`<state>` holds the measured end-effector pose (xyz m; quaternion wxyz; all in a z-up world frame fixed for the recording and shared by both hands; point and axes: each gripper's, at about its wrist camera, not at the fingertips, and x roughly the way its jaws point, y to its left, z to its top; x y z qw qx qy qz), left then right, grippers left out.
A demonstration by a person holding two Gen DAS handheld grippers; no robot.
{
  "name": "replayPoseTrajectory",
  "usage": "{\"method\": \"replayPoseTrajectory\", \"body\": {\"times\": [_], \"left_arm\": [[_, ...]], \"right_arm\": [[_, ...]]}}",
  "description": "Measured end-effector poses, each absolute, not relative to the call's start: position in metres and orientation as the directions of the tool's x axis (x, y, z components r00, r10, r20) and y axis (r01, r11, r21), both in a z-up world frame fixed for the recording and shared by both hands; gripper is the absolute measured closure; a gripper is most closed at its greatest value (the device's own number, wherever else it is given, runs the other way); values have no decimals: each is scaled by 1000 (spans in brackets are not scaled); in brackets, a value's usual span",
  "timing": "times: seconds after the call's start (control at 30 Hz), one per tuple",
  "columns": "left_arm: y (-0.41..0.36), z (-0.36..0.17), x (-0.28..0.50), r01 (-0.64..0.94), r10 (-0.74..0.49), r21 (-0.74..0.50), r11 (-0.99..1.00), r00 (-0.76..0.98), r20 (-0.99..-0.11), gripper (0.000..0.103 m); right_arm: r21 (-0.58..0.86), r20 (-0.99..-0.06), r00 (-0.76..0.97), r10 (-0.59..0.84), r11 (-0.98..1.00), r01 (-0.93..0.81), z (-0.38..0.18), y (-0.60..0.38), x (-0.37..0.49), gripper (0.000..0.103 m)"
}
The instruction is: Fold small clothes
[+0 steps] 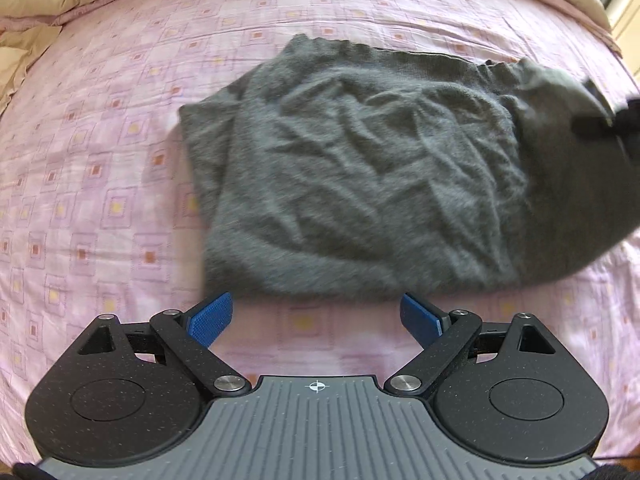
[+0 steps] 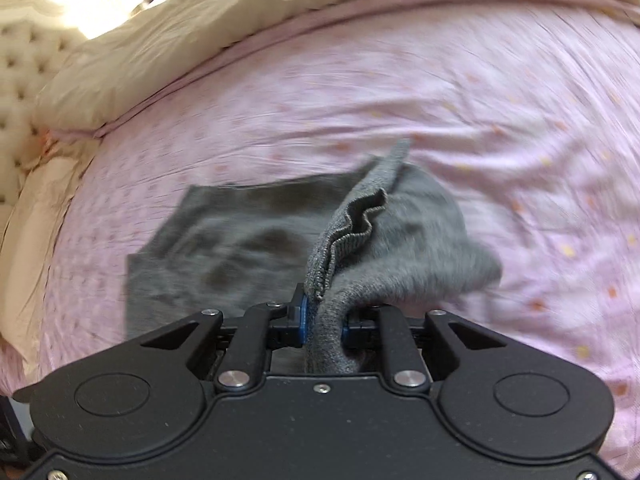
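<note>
A dark grey knitted garment lies rumpled on the pink patterned bedsheet. My left gripper hovers open just in front of its near edge, blue pads apart with nothing between them. In the right wrist view, my right gripper is shut on the grey garment, pinching a ribbed hem that stands up from the jaws. That lifted part shows blurred at the right edge of the left wrist view, where the right gripper is a dark shape.
A cream quilt is bunched along the far side of the bed, with a tufted headboard at the left. Pink sheet surrounds the garment on all sides.
</note>
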<state>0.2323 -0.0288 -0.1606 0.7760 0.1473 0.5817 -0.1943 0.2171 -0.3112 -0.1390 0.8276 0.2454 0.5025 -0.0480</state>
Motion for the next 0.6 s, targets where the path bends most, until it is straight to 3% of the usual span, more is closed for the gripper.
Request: {"method": "replayPoseTrajectory", "body": {"times": [0.53,0.6], "left_arm": [[100,-175,253,344,-146,-77,936,178,-973,12],[108,-175,256,331,-145,-80,940,178,-973,12]], "right_arm": [[221,-928,330,176,970,105,-160,-116,326,81],[200,-932,324,163,976,84,-164,-104,330,76]]}}
